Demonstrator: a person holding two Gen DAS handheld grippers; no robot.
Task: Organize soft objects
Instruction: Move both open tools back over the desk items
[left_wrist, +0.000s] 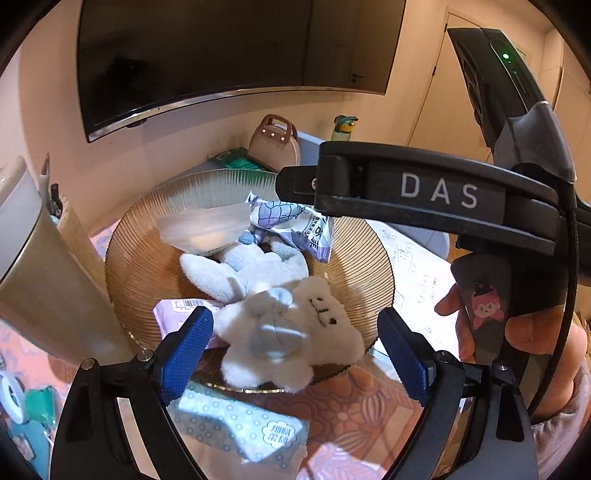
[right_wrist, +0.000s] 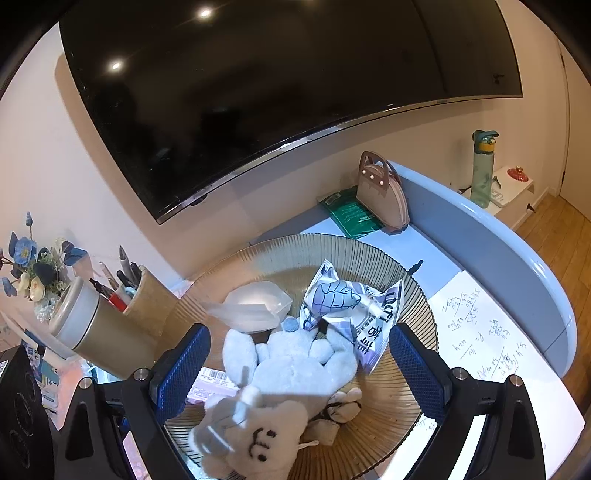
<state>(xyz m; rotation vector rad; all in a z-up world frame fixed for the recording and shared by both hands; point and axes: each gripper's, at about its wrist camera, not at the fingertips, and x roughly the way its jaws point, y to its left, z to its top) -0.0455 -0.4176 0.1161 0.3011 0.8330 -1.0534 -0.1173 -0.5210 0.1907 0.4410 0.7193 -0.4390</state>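
A: Ribbed amber bowl (left_wrist: 122, 254), centre of frame — holding what?

B: White smiling plush (left_wrist: 295, 332) at the near rim; pale-blue plush (left_wrist: 255, 266) behind it; printed snack packet (left_wrist: 295, 225) and clear pouch (left_wrist: 207, 229) toward the back; a barcoded pack (left_wrist: 177, 314) underneath at lower left.

A: Left gripper (left_wrist: 295, 354)?

B: Spread wide, empty, straddling the white plush without touching.

A: Right gripper (right_wrist: 299, 373)?

B: Likewise wide apart, nothing held, poised over the bowl's contents.

A: Progress?

B: Judged mostly done — soft items gathered in the bowl. Left outside: a patterned tissue pack (left_wrist: 240, 428), bottom of frame, just beside the bowl.
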